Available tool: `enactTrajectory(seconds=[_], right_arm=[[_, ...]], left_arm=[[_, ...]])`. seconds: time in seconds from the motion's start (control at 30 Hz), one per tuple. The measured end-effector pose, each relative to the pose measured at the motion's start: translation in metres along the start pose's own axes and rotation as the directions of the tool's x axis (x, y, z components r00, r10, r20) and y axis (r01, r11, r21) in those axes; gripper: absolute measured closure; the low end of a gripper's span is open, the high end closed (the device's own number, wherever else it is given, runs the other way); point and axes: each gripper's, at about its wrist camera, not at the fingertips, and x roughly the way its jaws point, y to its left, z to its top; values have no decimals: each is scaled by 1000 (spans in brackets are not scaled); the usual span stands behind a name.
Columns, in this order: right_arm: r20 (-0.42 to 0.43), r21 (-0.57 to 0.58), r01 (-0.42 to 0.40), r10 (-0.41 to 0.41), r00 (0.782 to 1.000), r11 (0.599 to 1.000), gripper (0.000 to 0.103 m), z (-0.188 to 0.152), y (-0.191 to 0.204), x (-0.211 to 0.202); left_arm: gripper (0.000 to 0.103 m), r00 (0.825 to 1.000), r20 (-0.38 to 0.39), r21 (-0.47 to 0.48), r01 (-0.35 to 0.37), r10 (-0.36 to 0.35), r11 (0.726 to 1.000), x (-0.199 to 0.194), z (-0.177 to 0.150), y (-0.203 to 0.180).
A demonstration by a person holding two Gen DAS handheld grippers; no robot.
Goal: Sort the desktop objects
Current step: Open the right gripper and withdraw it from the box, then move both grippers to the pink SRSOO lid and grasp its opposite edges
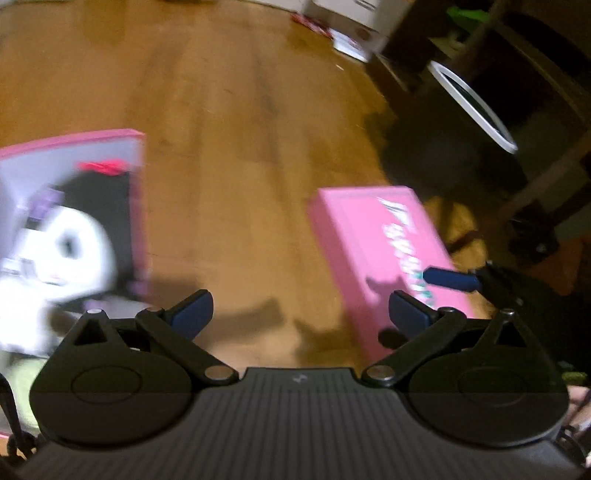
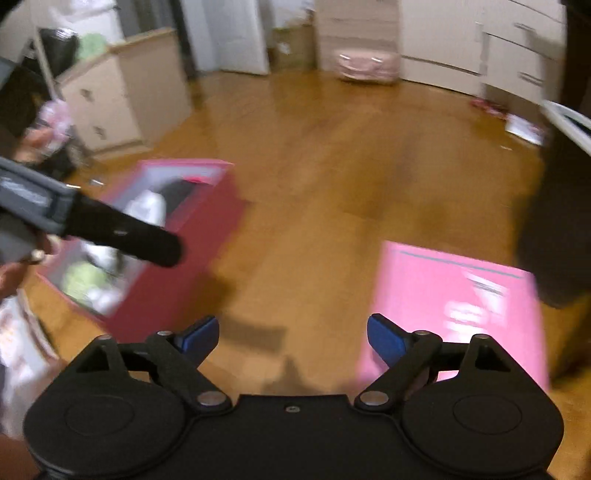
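A windowed pink toy box with a black-and-white plush figure [image 1: 70, 236] lies on the wooden floor at the left; it also shows in the right wrist view [image 2: 147, 240]. A flat pink box with printed lettering [image 1: 388, 254] lies at the right, also in the right wrist view [image 2: 461, 306]. My left gripper [image 1: 299, 314] is open and empty above the floor between the two boxes. My right gripper [image 2: 291, 339] is open and empty, also between them. A blue fingertip of the right gripper [image 1: 450, 278] shows over the flat box. The left gripper's body [image 2: 92, 225] crosses the toy box.
A black round bin with a white rim [image 1: 472, 107] stands at the right. Papers and a white box [image 1: 351, 33] lie at the far edge. A low wooden drawer cabinet [image 2: 122, 96] stands far left and a pink case [image 2: 369, 66] at the back wall.
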Motion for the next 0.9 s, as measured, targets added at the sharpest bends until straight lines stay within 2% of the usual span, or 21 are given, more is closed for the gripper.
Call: enactTrajectory(seconds=[0.1, 0.2, 0.27, 0.33, 0.4, 0.5, 0.6, 0.73, 0.9], right_arm=[[-35, 62, 80, -78, 996, 995, 12, -9, -40, -1], [-4, 202, 37, -37, 999, 979, 12, -23, -83, 2], [-4, 329, 22, -22, 1000, 944, 12, -35, -112, 9], [-45, 452, 63, -48, 998, 890, 12, -48, -132, 16], [-35, 523, 63, -52, 998, 850, 12, -59, -144, 16], [-27, 516, 100, -101, 995, 851, 12, -64, -152, 17], [-66, 504, 154, -140, 988, 850, 12, -67, -161, 23], [-74, 538, 148, -129, 989, 830, 12, -74, -179, 25], [-68, 535, 145, -128, 989, 832, 12, -71, -193, 22]], left_arm=[[0, 999, -25, 9, 39, -39, 999, 29, -2, -25], [0, 998, -42, -1, 40, -40, 999, 59, -5, -45], [0, 999, -40, -3, 27, -27, 1000, 77, -7, -55], [0, 999, -42, -7, 1, -1, 1000, 94, -10, -64], [0, 997, -70, -3, -16, 15, 1000, 110, -14, -71], [0, 996, -83, 3, -35, 35, 999, 124, -20, -79], [0, 996, -91, -23, -19, 17, 1000, 133, -23, -85], [0, 994, -109, -34, -29, 25, 999, 143, -23, -91], [0, 995, -80, -53, -67, 62, 996, 148, -20, -93]])
